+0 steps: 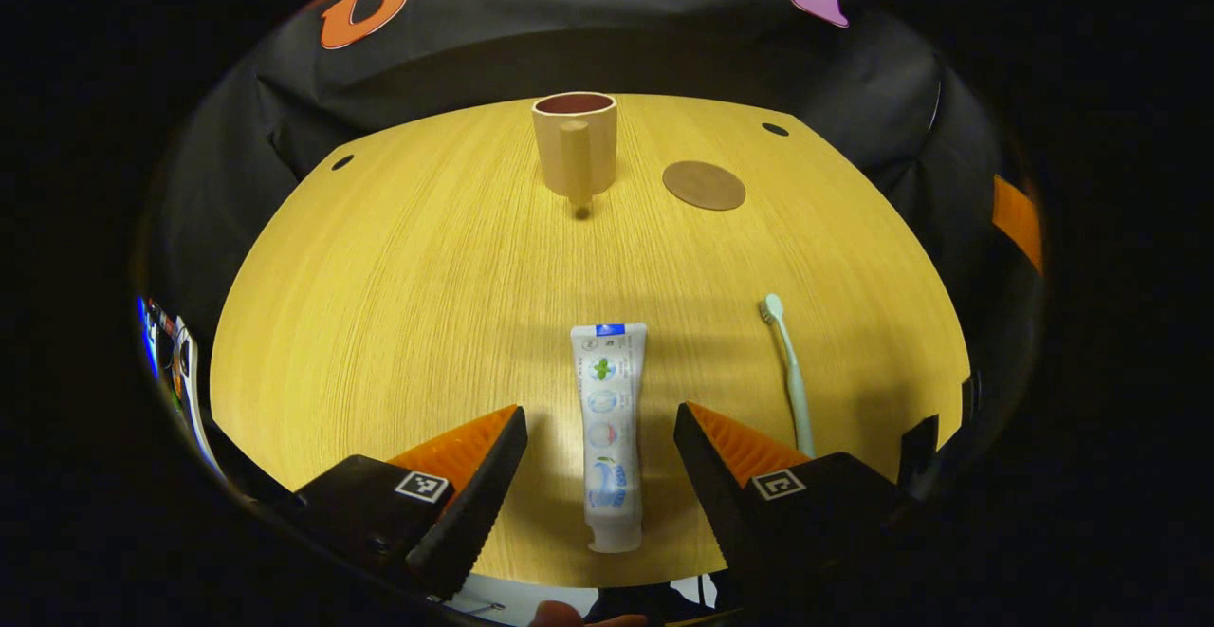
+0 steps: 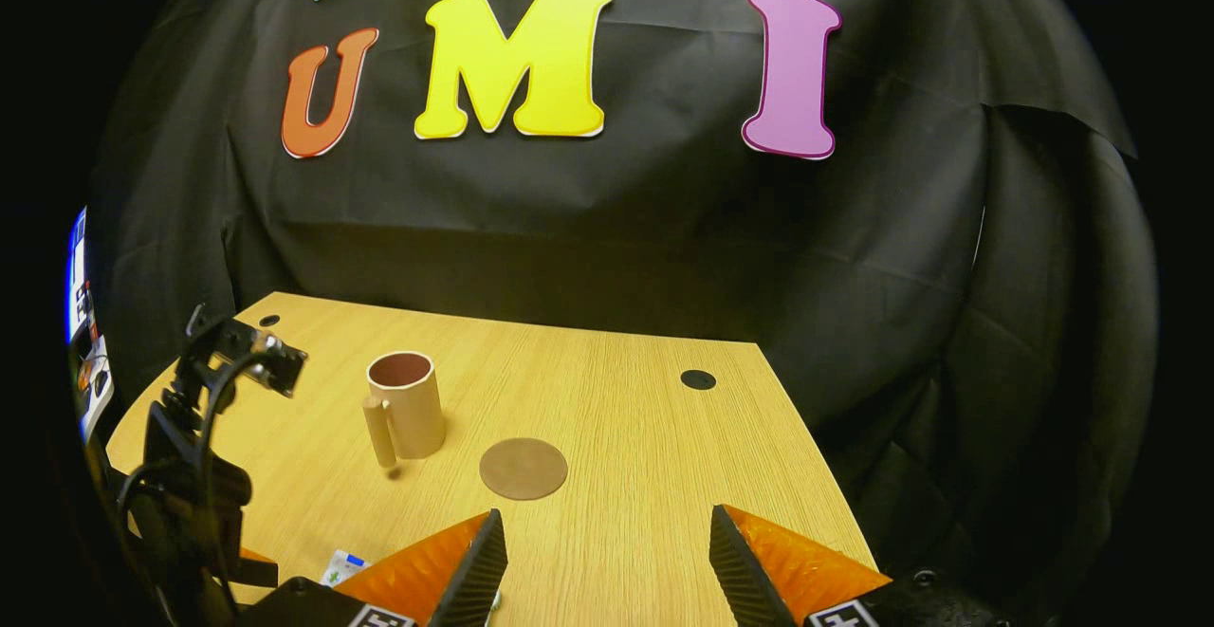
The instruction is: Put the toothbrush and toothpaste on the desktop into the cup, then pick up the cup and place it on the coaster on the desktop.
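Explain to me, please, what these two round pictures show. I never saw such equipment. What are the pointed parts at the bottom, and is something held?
No robot works here: a person holds one two-finger gripper in each hand. Each picture comes from a camera riding on one gripper, looking along its fingers.

In the left gripper view, the left gripper is open, with the toothpaste lying flat on the table between its fingers, not yet gripped. The toothbrush lies beside it. Farther back stand the cup and the round coaster.

In the right gripper view, the right gripper hangs open above the table, holding nothing.
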The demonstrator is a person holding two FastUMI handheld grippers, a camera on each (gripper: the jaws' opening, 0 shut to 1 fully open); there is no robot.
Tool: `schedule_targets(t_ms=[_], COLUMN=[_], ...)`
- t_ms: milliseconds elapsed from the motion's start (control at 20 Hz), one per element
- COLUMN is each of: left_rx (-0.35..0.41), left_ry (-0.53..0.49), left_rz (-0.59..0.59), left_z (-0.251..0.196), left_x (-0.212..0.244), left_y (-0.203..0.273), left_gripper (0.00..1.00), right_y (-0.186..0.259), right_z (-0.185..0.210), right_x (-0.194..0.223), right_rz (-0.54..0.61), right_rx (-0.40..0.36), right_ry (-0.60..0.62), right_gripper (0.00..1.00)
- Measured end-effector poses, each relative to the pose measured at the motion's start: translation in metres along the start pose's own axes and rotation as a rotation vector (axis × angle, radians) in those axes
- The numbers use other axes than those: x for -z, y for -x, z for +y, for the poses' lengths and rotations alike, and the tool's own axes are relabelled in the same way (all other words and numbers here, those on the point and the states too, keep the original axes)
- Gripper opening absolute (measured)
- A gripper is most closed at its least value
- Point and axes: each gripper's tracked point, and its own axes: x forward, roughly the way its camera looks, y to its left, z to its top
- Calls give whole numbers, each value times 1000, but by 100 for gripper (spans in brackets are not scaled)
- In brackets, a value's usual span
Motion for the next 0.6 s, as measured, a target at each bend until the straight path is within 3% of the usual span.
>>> schedule_targets(t_ms=[250,300,450,550,600], left_rx=[4,8,3,2,3], left_ry=[24,25,21,11,8], left_rz=[61,67,84,80,84], left_z=[11,12,17,17,17], left_x=[5,3,-4,-15,-20], left_y=[-15,-17,-18,-17,-16], left_gripper=[95,100,89,86,89], right_y=[2,1,1,0,0], right_z=[1,1,2,3,4], right_x=[3,5,3,2,3], right_rz=[12,17,21,21,21], right_rx=[3,3,4,3,3], right_ry=[5,6,11,14,17], right_gripper=[100,100,100,100,100])
